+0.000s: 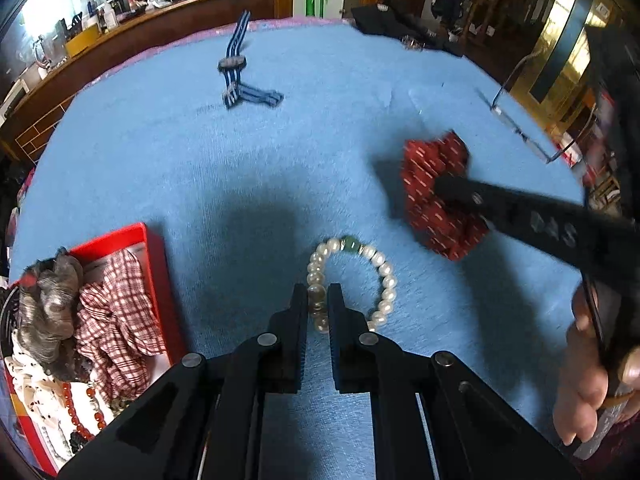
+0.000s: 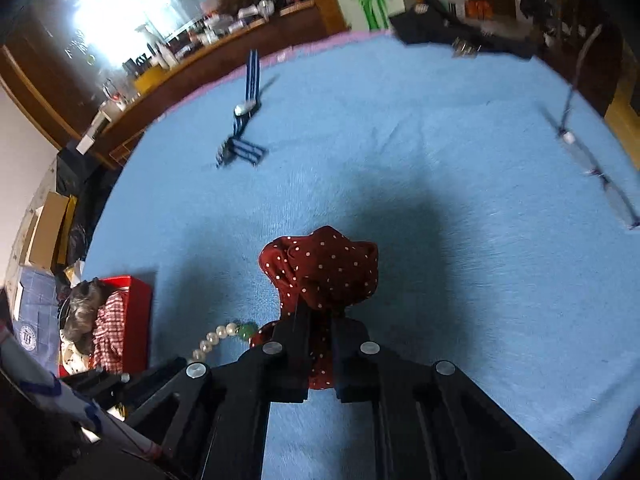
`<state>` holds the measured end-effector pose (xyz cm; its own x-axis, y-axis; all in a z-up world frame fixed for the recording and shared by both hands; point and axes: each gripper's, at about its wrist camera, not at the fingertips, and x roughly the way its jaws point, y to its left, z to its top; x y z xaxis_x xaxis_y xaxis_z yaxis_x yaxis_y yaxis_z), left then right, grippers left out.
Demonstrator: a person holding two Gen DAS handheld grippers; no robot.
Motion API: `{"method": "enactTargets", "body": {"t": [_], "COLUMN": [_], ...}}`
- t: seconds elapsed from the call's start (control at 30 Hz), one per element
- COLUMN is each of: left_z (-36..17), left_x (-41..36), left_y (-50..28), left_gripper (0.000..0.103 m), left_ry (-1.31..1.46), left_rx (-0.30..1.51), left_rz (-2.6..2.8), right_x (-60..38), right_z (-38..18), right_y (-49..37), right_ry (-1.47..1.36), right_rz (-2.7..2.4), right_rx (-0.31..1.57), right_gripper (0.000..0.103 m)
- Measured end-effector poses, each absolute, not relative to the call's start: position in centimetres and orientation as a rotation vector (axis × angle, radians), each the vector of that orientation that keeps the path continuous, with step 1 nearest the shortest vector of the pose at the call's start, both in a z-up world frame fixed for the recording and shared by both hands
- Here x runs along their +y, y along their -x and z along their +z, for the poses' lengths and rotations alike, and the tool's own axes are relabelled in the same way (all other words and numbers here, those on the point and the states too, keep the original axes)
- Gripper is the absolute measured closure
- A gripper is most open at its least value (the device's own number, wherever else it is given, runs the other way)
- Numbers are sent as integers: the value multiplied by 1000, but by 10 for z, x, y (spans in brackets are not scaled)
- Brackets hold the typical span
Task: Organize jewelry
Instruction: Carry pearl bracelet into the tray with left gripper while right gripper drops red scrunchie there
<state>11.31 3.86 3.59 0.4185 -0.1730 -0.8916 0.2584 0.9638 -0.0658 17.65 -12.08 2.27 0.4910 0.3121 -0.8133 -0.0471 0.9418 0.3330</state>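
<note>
Left gripper (image 1: 318,304) sits low at the near edge of the tabletop (image 1: 280,168), jaws pinched on the near-left arc of the pearl bracelet (image 1: 352,280); one or two beads sit between the tips, rest of the loop lies flat on the blue cloth w/ a green bead (image 1: 351,245) at the far side. Right gripper (image 2: 318,320) is just right of it, jaws pinched on a fold of the red dotted scrunchie (image 2: 320,268), fabric bunched up above the tips.

Red box (image 1: 156,280) at near left already holds a checked scrunchie (image 1: 112,312), a grey furry one, red beads. Striped watch (image 1: 236,76) lies far back, glasses (image 1: 520,120) at far right, both well apart from the jaws.

Handling, my read: bracelet is prob. light, elastic-strung, beads hard & slick, so they could roll out of a grip on a bead crown. Better to take it across the string btwn beads, or keep the squeeze gentle; loop will droop & swing when raised. Scrunchie is soft, light, no slip risk; any thick fold works.
</note>
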Motion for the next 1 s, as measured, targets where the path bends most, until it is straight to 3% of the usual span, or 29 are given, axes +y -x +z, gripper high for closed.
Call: {"method": "enactTargets", "body": {"t": [0.5, 1.0], "left_z": [106, 137], "left_x": [39, 162], "left_y": [-60, 30], "left_gripper": [94, 94], "left_ry": [-96, -50], "left_rx": [963, 869], "left_rz": [-303, -153], "right_x": [-129, -29], "right_z": [75, 87], "right_y": [-98, -45], "right_ry": [-301, -174], "right_rz": [309, 508], "right_rx": [930, 941], "right_gripper": [94, 94]}}
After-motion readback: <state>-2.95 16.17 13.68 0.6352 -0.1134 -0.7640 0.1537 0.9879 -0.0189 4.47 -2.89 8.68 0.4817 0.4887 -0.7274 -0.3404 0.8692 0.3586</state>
